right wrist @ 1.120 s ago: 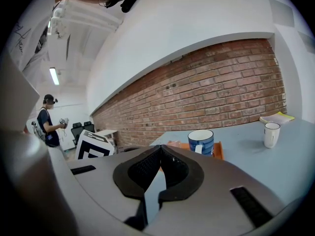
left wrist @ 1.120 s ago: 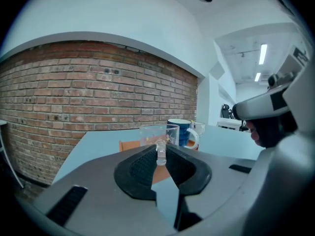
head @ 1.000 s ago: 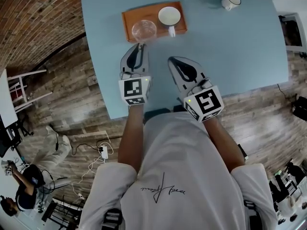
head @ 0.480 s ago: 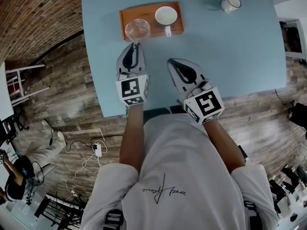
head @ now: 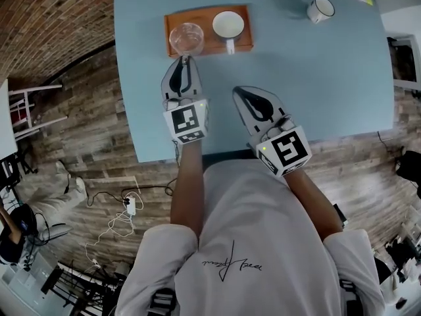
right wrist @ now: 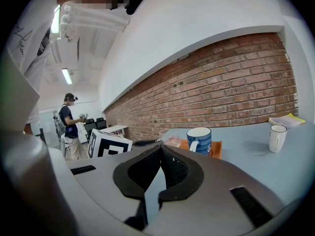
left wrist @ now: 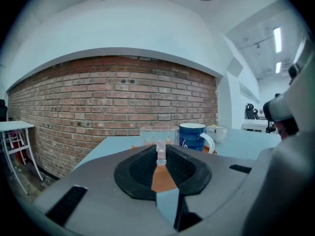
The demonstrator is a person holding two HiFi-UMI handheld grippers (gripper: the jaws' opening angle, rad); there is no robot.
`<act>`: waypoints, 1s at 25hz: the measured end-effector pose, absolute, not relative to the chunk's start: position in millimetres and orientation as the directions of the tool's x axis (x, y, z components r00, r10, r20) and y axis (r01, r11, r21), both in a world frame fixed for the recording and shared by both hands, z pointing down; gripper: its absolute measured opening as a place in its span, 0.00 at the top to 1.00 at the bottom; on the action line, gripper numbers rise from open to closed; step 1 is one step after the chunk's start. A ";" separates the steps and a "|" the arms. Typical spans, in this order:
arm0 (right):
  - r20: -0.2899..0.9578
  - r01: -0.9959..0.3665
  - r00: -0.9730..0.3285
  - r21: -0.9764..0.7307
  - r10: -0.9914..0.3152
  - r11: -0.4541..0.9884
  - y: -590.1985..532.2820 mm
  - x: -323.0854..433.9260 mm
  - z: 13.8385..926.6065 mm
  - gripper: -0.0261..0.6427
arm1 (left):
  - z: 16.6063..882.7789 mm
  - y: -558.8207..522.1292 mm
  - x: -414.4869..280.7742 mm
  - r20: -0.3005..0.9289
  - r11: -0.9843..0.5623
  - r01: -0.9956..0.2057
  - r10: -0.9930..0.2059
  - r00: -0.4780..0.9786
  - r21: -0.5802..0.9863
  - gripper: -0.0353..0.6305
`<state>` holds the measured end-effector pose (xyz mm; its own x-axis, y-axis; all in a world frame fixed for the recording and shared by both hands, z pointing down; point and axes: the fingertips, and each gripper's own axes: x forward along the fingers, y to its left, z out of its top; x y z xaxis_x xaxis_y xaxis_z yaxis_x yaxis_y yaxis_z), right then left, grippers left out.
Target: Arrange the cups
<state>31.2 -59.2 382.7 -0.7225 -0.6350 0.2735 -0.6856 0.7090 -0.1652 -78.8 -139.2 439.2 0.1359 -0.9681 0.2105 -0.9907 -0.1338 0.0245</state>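
**A:** Where are the cups, and how should this step go?

**B:** On the blue bench (head: 316, 78) there is an orange tray (head: 208, 47). The blue mug (head: 228, 25) and the glass cup (head: 186, 37) sit on it side by side. A white mug (head: 320, 9) stands well apart, near the far corner. I judge the step to be moving the glass cup by its handle (left wrist: 161, 151). The handle is thin and looks slick, so I'd lift straight up and keep the cup upright. It should clear the tray's rim and the blue mug before it travels anywhere.

**A:** And the grip?

**B:** The left hand-held gripper (head: 183, 61) has its jaws a little way apart, pinched on that clear handle at the very tips of the pads. It's a shallow hold, so go slowly. The right hand-held gripper (head: 238, 92) is closed right up with nothing in it. It hovers over bare bench, apart from the tray.
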 end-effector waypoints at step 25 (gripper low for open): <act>0.354 -0.673 -0.717 -0.127 -0.600 0.729 -52.3 58.4 405.3 0.93 | 464.3 -168.0 -74.9 0.167 0.049 -0.999 -0.985 -0.048 -0.001 0.87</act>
